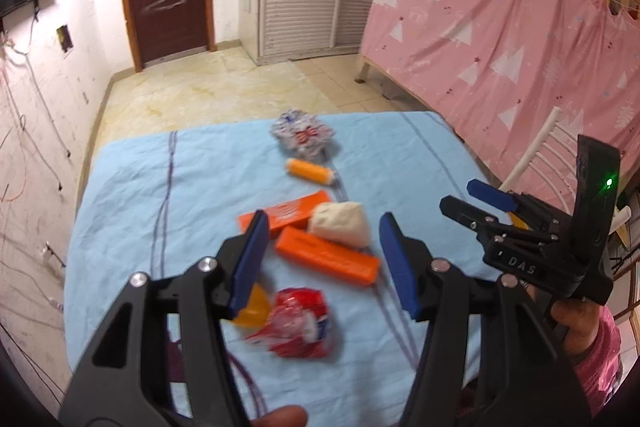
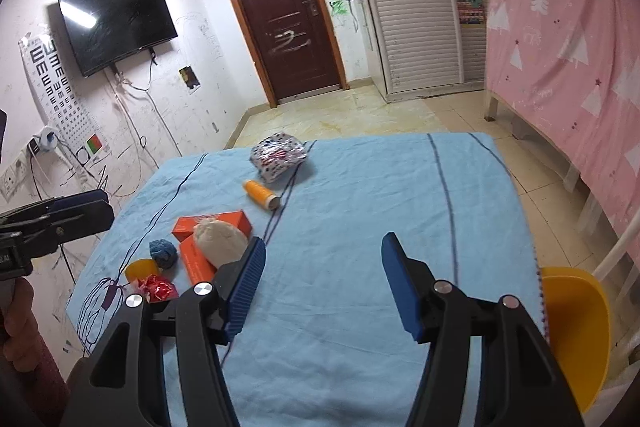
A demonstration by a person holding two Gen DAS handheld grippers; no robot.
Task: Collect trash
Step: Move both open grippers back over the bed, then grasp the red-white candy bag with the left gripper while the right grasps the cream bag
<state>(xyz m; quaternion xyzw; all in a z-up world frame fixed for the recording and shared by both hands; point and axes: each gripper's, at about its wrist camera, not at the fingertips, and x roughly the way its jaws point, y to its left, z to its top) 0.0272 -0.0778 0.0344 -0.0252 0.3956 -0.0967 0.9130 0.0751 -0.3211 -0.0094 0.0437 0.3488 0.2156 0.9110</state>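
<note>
- We are holding the left gripper over the near part of the blue cloth; its jaws are standing spread, pinching nothing.
- The right gripper is hovering above bare cloth, its jaws likewise apart and empty.
- The trash is lying in a loose row down the cloth: patterned wad farthest, then the orange spool, long axis slanting crosswise.
- Two orange boxes are lying flat, angled to each other, beside the white wad.
- The red wrapper is lying nearest.
</note>
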